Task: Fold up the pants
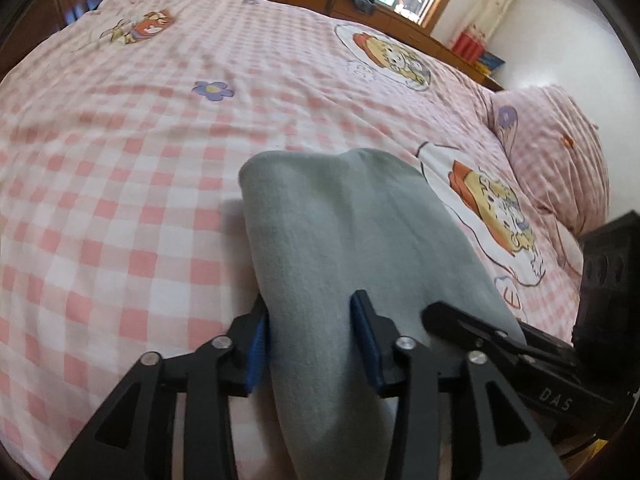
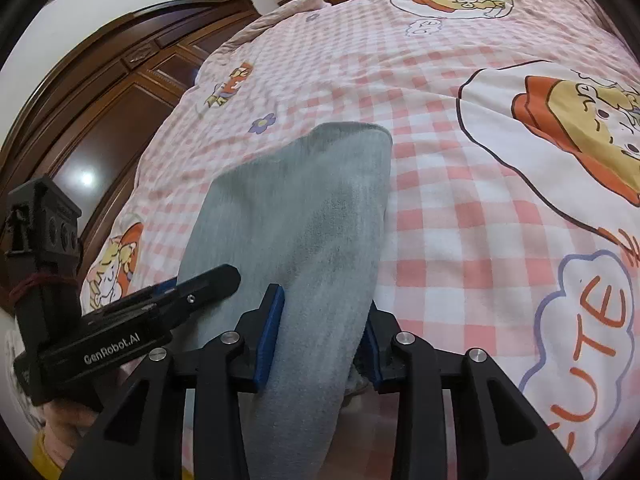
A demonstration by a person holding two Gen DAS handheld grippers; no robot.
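Observation:
Grey pants (image 1: 340, 220) stretch as a long folded band from both grippers out over the pink checked bed (image 1: 120, 200). Their rounded far end rests on the cover. My left gripper (image 1: 313, 342) is shut on the pants, and the cloth fills the gap between its blue pads (image 1: 366, 340). The right gripper (image 1: 472, 330) shows beside it at the cloth's right edge. In the right wrist view the grey pants (image 2: 312, 208) run between the blue pads (image 2: 272, 332) of my right gripper (image 2: 322, 340), which is shut on them. The left gripper (image 2: 208, 280) sits at the cloth's left edge.
A pillow (image 1: 560, 152) in the same pink check lies at the right of the bed. A dark wooden headboard (image 2: 100, 120) stands on the left. A wooden cabinet (image 1: 360, 4) with clothes on it and a window are behind the bed. A hand (image 2: 68, 420) holds the left gripper.

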